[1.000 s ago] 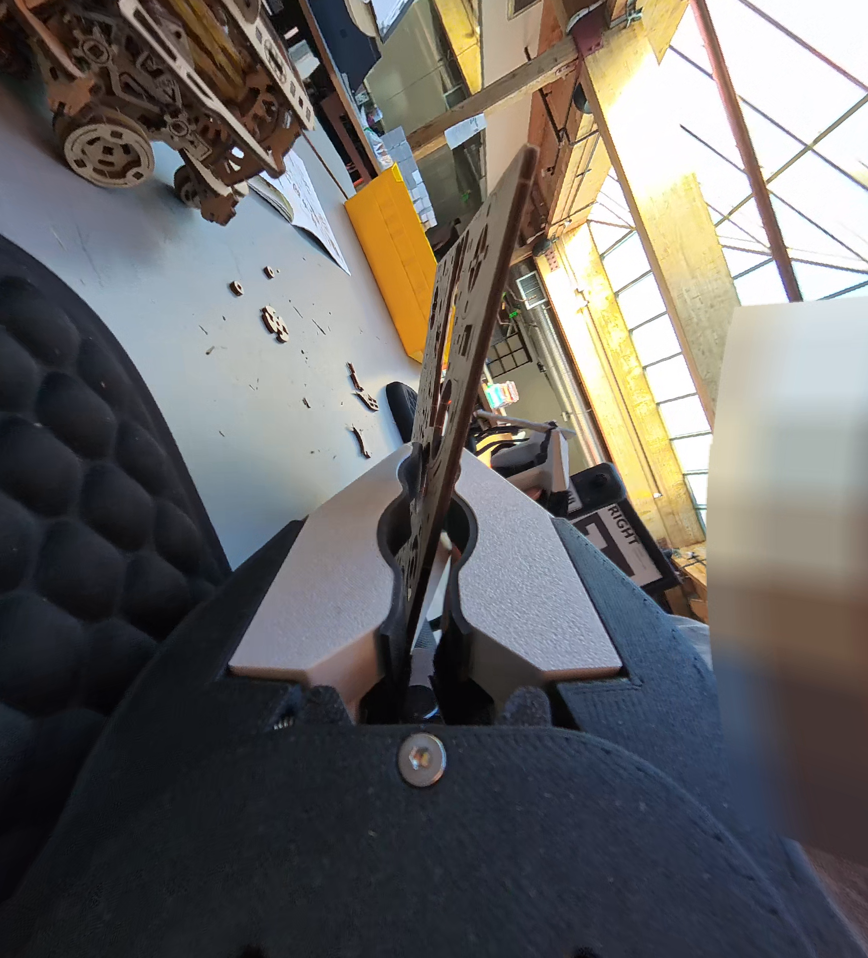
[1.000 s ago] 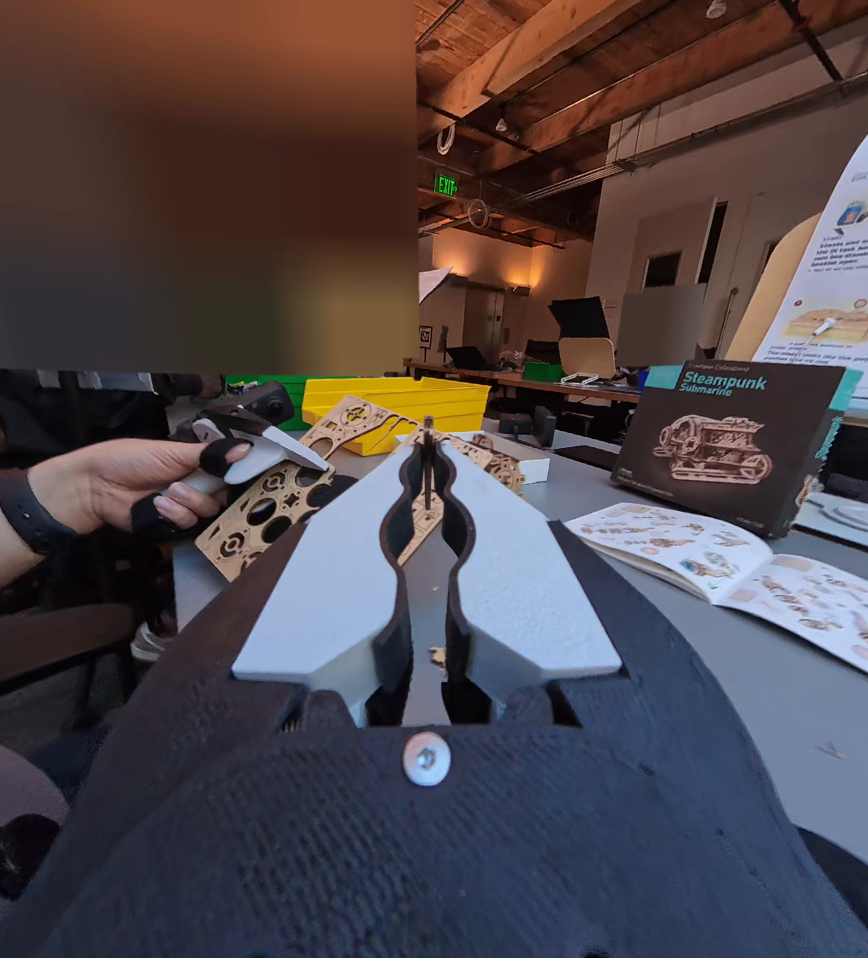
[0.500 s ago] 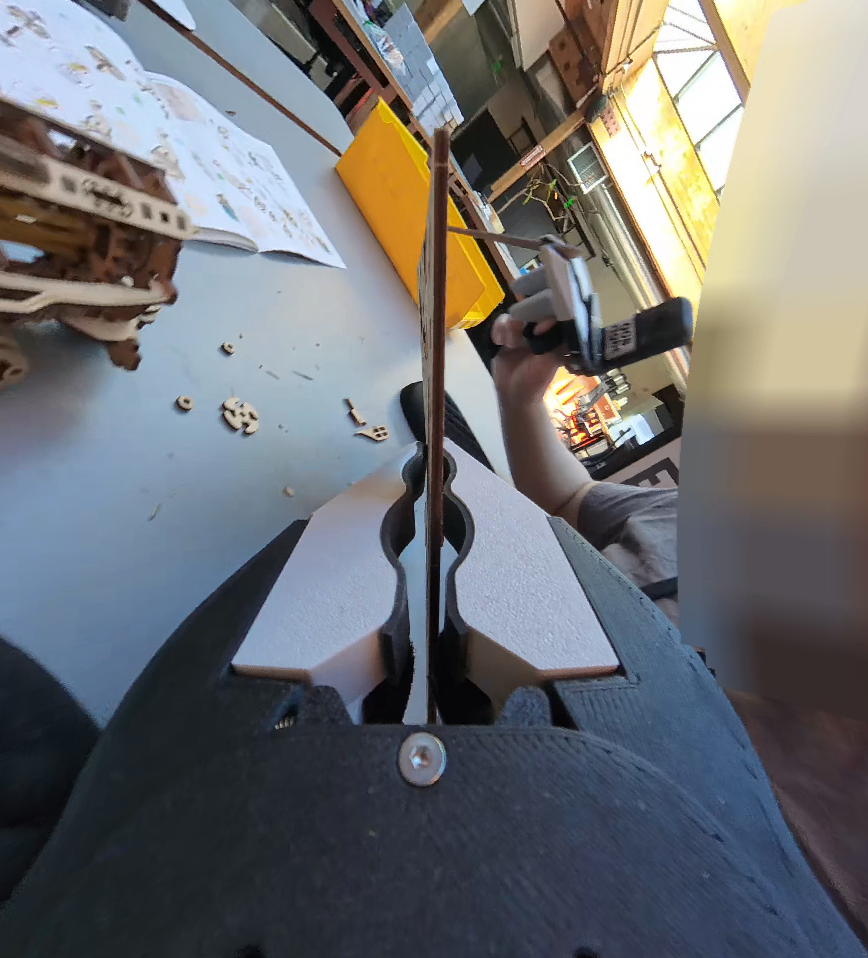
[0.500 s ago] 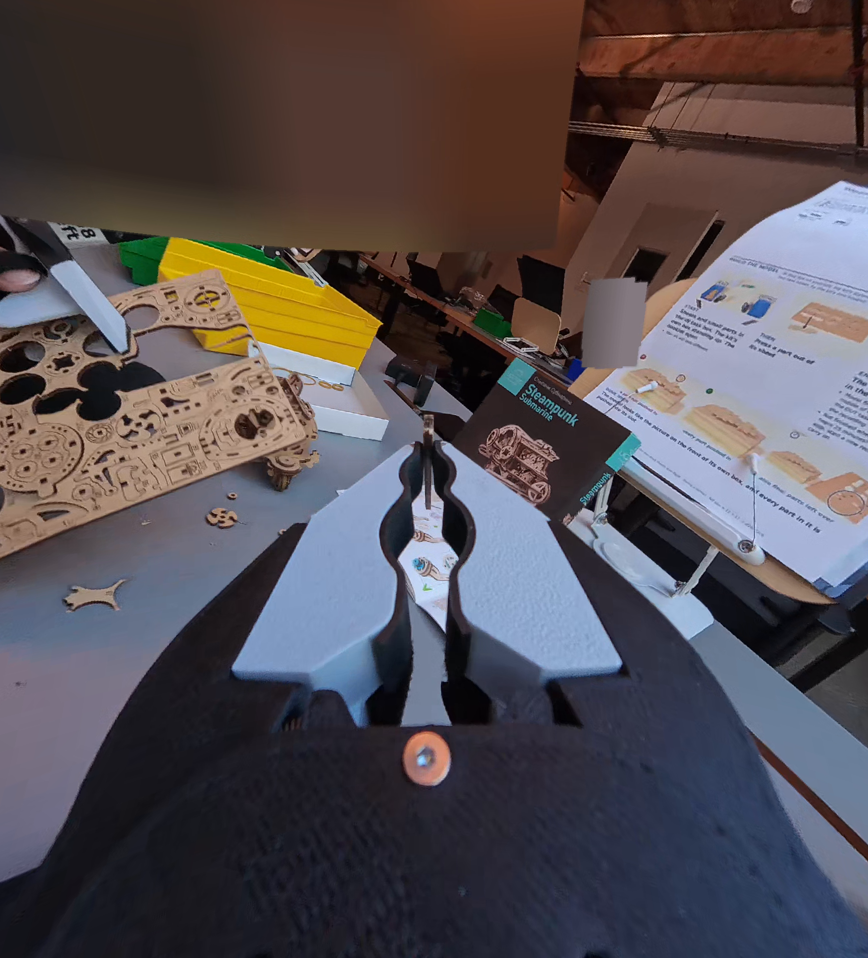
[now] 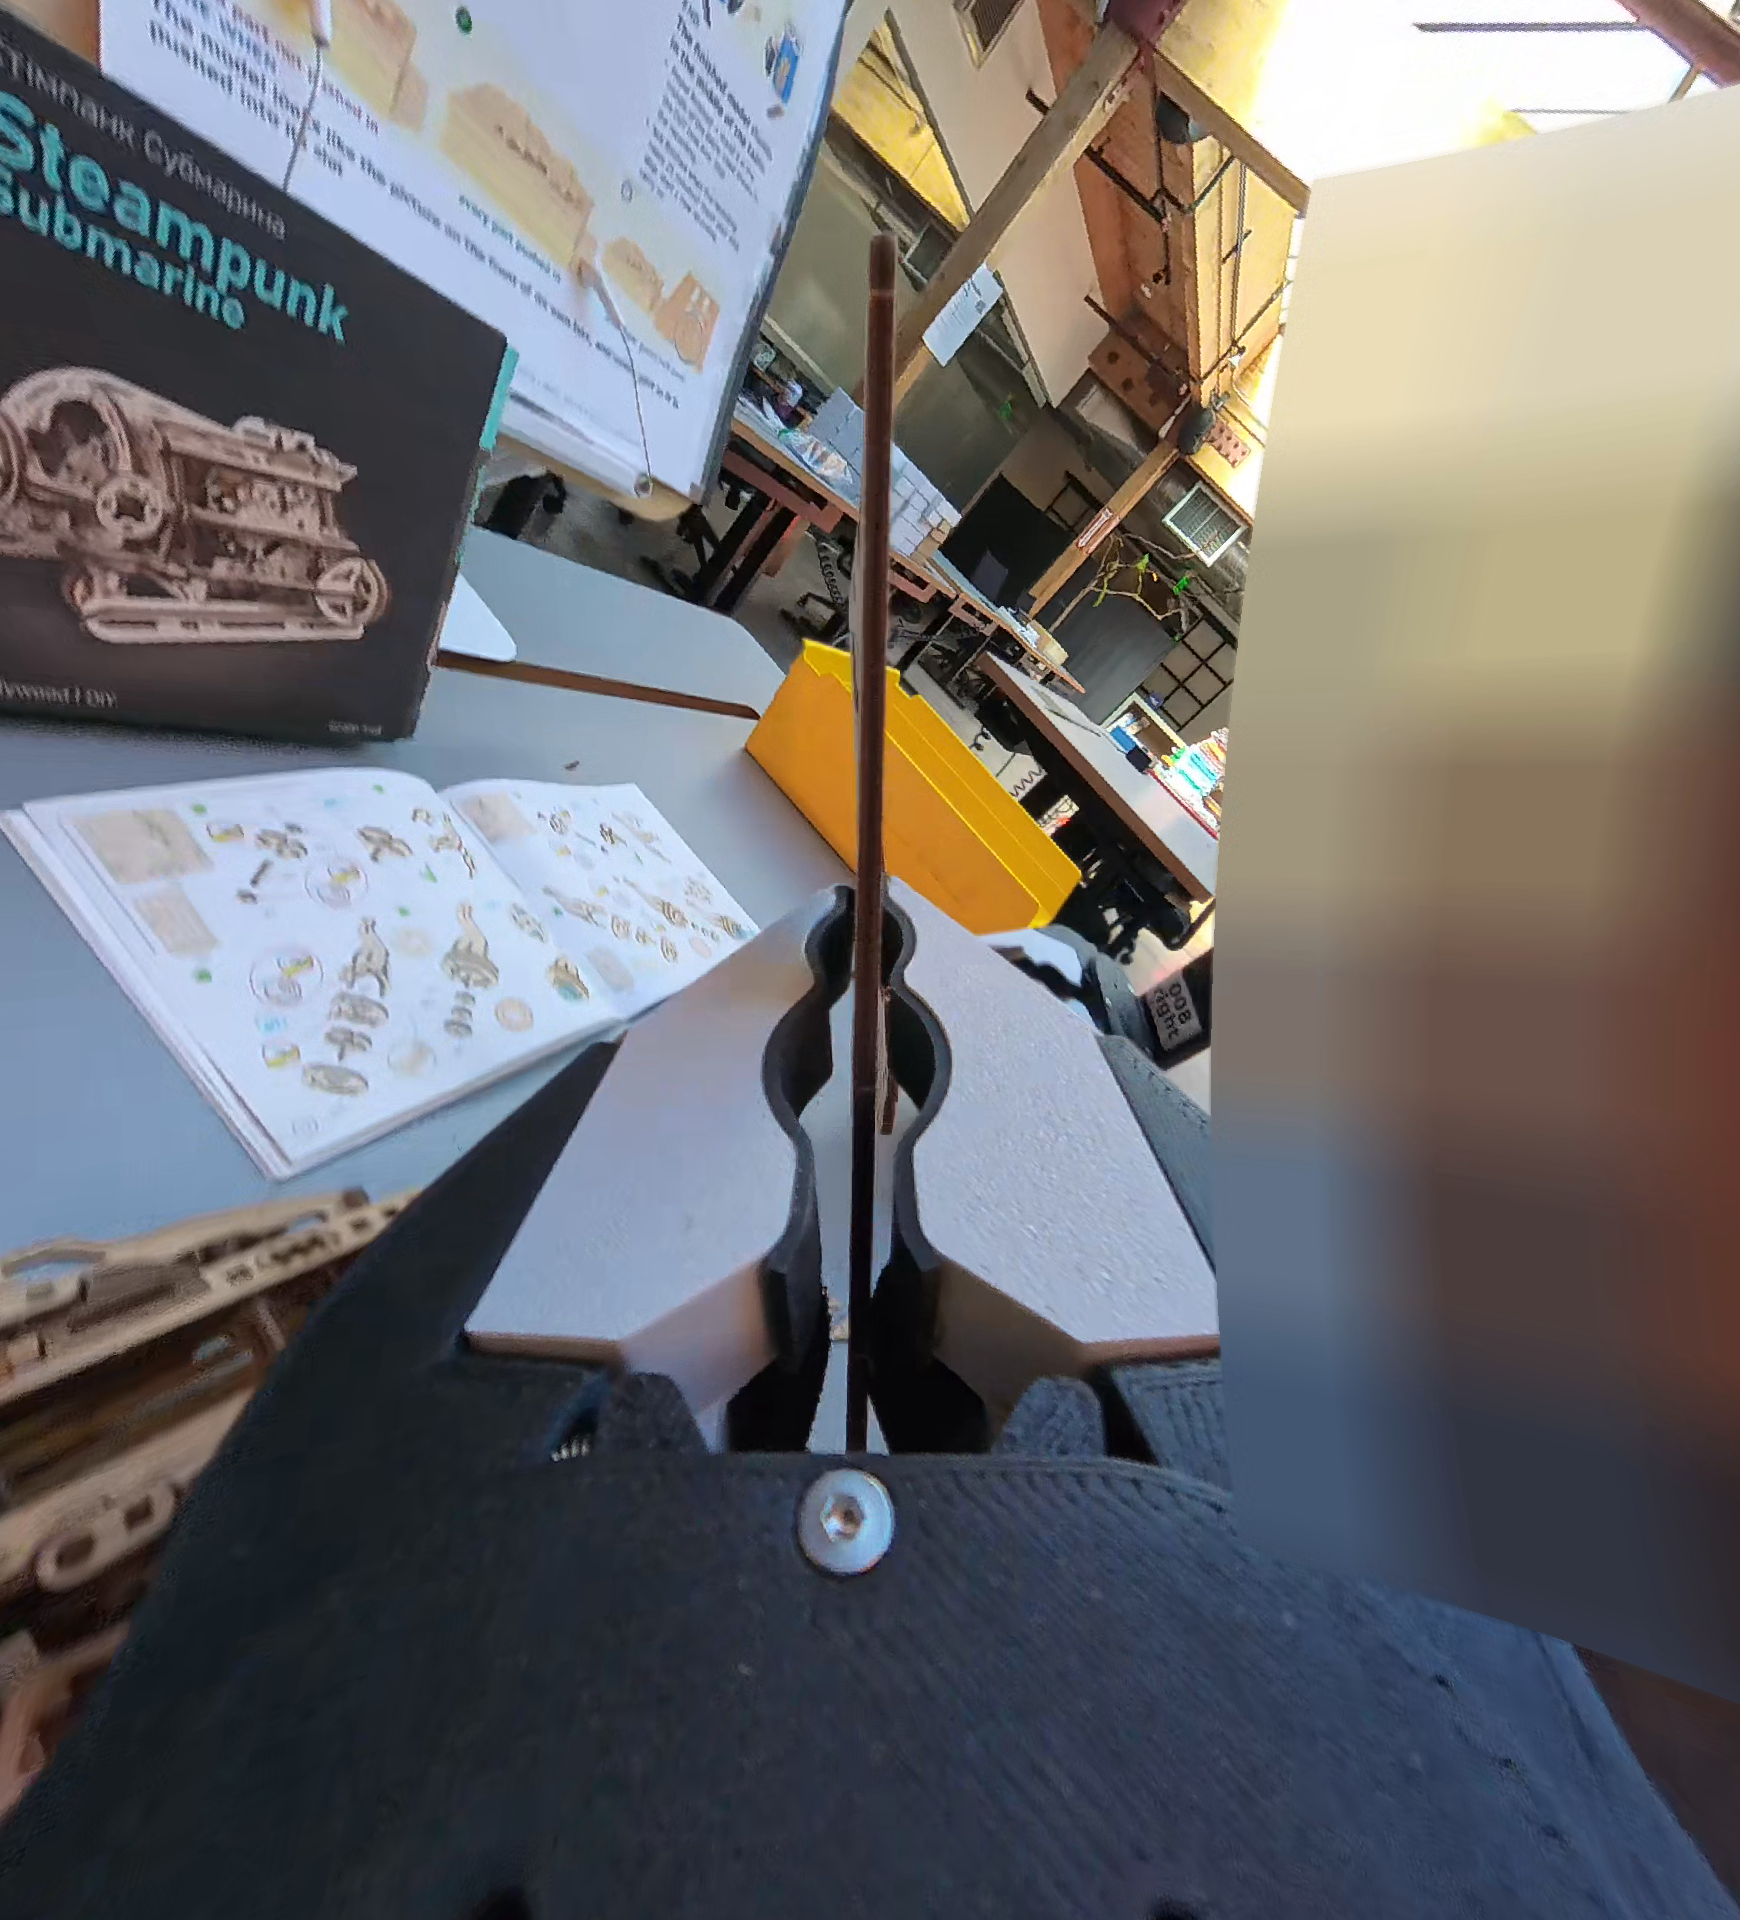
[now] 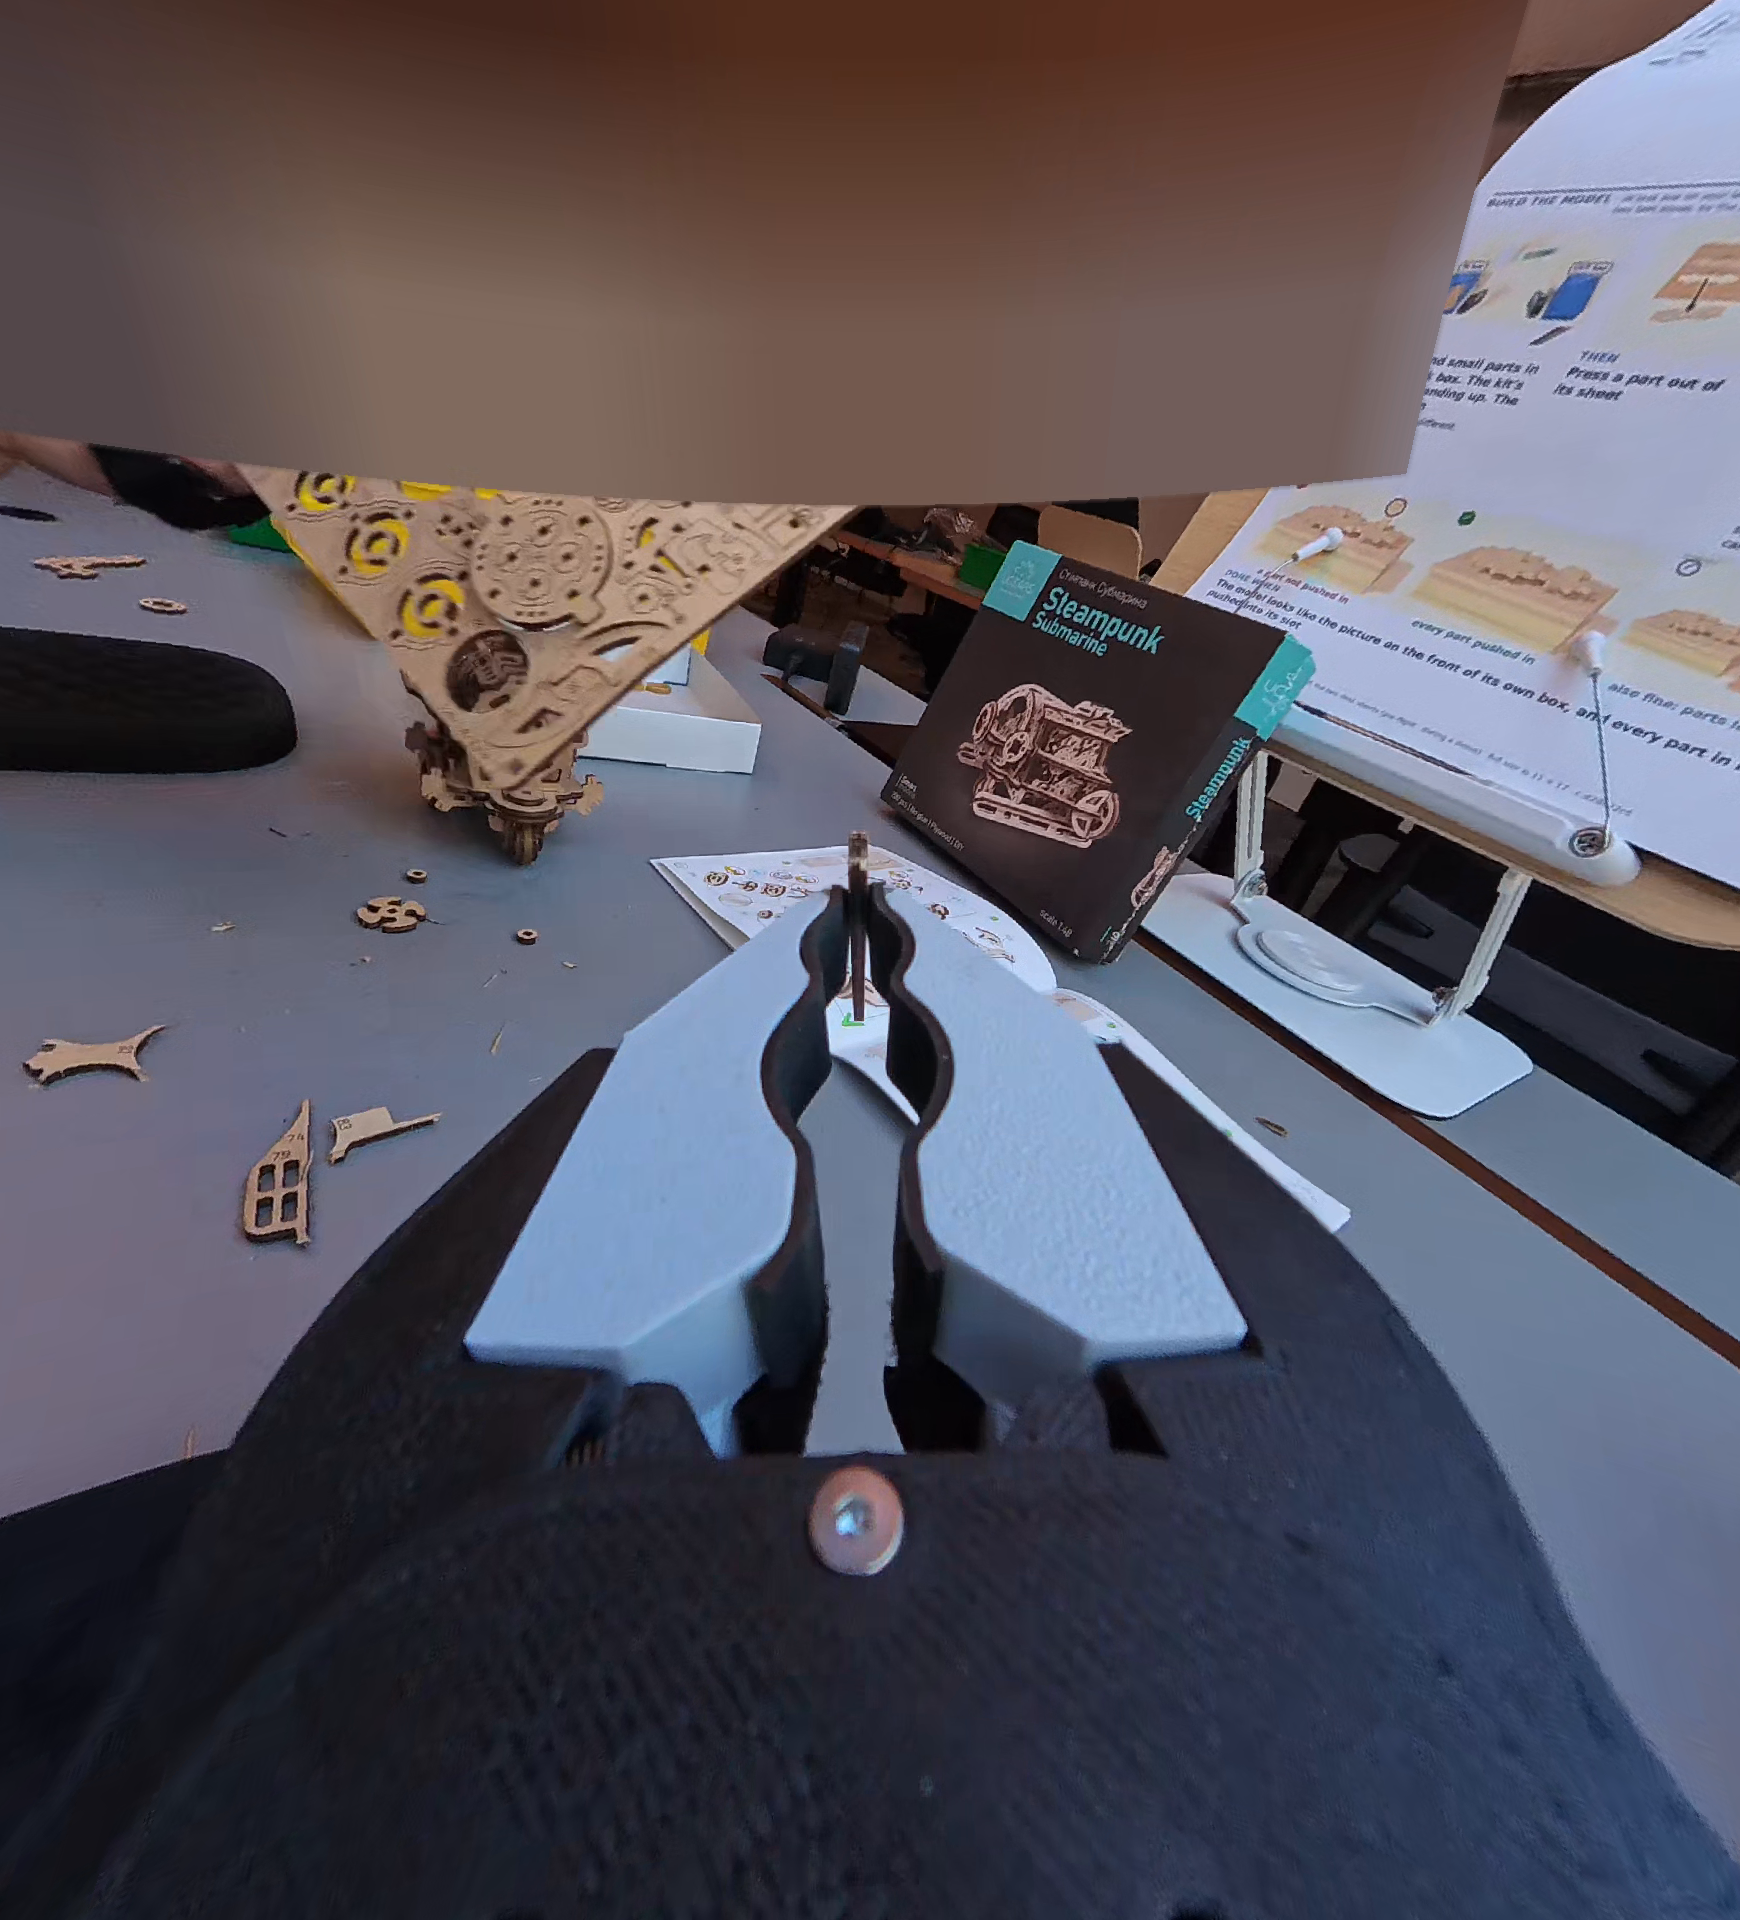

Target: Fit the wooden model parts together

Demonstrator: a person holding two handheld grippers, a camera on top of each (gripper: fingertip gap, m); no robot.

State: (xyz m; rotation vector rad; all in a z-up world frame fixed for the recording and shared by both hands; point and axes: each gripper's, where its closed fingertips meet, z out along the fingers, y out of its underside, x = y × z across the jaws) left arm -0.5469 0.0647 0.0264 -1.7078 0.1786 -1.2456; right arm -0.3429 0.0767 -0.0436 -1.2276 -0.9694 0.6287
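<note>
Left tongs [image 5: 871, 914] are clamping the laser-cut plywood sheet [image 5: 874, 582] edge-on at frame centre while right tongs [image 6: 858, 894] are pinching a small wooden part [image 6: 857, 854], needing square alignment before pressing in.

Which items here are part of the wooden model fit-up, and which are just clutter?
In the job:
- thin laser-cut plywood parts sheet, clamped edge-on in the left gripper
- small flat wooden piece pinched in the right gripper
- part-built wooden model
- open instruction booklet
- loose wooden cut-outs

Lying about:
- dark kit box
- yellow plastic bin
- propped instruction board
</note>
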